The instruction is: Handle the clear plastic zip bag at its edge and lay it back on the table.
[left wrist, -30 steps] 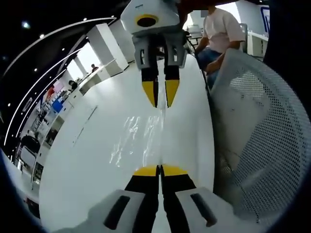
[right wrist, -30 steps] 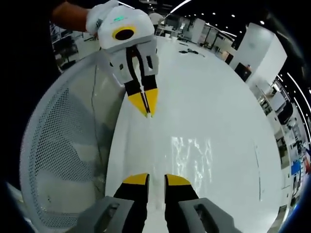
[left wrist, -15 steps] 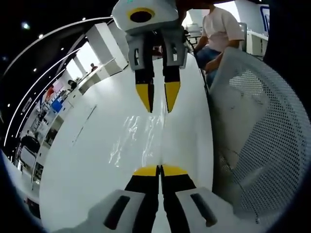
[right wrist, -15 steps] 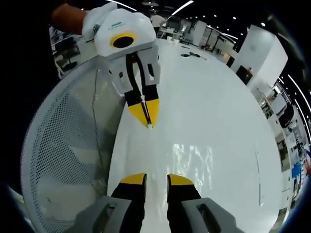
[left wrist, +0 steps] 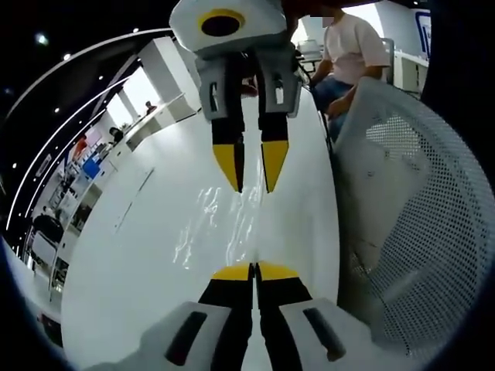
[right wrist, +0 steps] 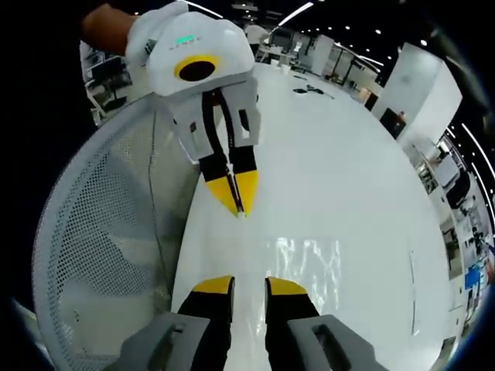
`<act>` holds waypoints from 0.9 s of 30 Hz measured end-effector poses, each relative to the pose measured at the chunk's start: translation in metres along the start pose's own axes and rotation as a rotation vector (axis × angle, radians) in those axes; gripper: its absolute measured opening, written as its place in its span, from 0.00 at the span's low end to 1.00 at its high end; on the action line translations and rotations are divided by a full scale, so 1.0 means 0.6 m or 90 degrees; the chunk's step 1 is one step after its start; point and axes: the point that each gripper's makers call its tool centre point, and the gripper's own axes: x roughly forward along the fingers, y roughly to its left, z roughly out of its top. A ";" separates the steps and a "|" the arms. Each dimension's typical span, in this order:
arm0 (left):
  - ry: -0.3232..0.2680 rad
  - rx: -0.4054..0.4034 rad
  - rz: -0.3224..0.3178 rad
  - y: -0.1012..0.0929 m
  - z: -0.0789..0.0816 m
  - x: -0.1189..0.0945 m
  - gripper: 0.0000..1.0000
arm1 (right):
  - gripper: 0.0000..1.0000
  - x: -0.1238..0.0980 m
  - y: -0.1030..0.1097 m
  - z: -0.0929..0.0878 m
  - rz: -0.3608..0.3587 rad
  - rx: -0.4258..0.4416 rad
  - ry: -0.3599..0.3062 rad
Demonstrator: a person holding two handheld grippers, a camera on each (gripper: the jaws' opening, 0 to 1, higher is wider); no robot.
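Table: we see a long white table (left wrist: 155,232) running from the lower centre of the left gripper view up toward its top, and across the centre and right of the right gripper view (right wrist: 348,193).
Chair: a white mesh chair back (left wrist: 410,232) covers the right side of the left gripper view; we see it again at the left of the right gripper view (right wrist: 100,255), just beside the table edge.
Person: someone in a light shirt (left wrist: 352,46) sits at the upper right of the left gripper view, beyond the chair.
Bag: the clear plastic zip bag (left wrist: 220,224) lies flat on the table at the centre of the left gripper view, glinting; in the right gripper view it lies just above the lower centre (right wrist: 305,259).
Left gripper: we see the left gripper (left wrist: 254,271) at the bottom centre of its own view, yellow tips pressed together on the bag's near edge; in the right gripper view it comes down from the upper left (right wrist: 238,205), tips closed.
Right gripper: the right gripper (right wrist: 249,285) sits at the bottom centre of its own view, jaws narrowly parted over the bag's edge, gripping nothing; it hangs from the top of the left gripper view (left wrist: 251,184).
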 end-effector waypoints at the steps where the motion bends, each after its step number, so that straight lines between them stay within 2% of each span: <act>1: -0.002 0.000 0.000 0.000 0.001 0.000 0.00 | 0.12 0.001 0.001 0.003 -0.001 -0.003 -0.002; 11: -0.006 -0.003 0.000 -0.002 0.004 0.003 0.00 | 0.12 0.013 0.008 0.017 0.001 0.011 -0.018; 27: -0.005 0.011 -0.010 -0.010 0.011 0.002 0.00 | 0.10 0.040 0.020 0.048 0.010 -0.016 -0.025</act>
